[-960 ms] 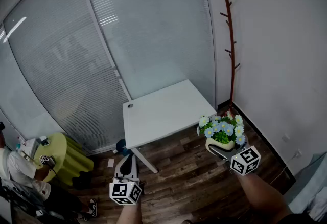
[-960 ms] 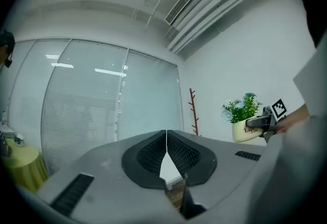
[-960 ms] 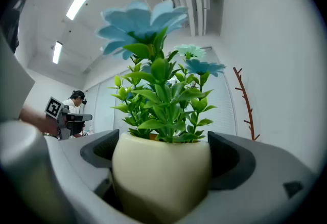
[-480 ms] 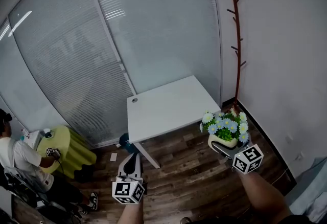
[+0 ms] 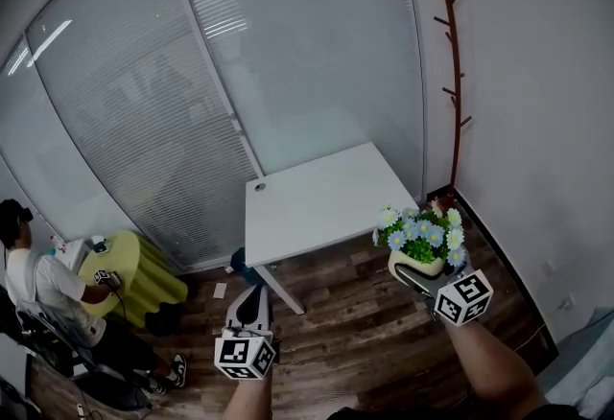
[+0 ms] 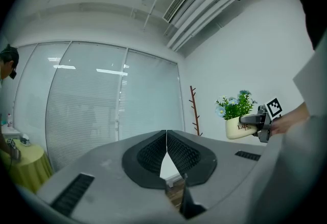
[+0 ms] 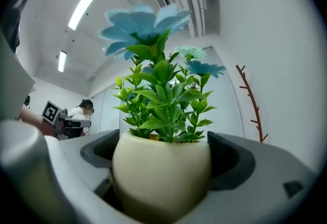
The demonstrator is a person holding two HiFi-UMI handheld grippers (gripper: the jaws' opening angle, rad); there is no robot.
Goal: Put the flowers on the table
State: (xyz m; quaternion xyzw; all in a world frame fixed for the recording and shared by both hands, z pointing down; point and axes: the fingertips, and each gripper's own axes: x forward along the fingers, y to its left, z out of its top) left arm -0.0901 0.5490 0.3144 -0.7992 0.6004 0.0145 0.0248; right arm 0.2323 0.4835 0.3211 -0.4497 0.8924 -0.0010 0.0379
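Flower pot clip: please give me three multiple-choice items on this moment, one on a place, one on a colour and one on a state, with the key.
1. The flower pot is:
A. standing on the white table
B. held in the air by the right gripper
C. lying on the floor

2. The flowers are mostly:
A. red
B. light blue
C. orange

3. The left gripper has its jaws:
A. together, with nothing between them
B. wide apart
C. closed on the pot

Key: 1 B, the right gripper view shows its jaws on either side of the pot. 2 B, blue petals show above green leaves. 3 A, the left gripper view shows the pads meeting.
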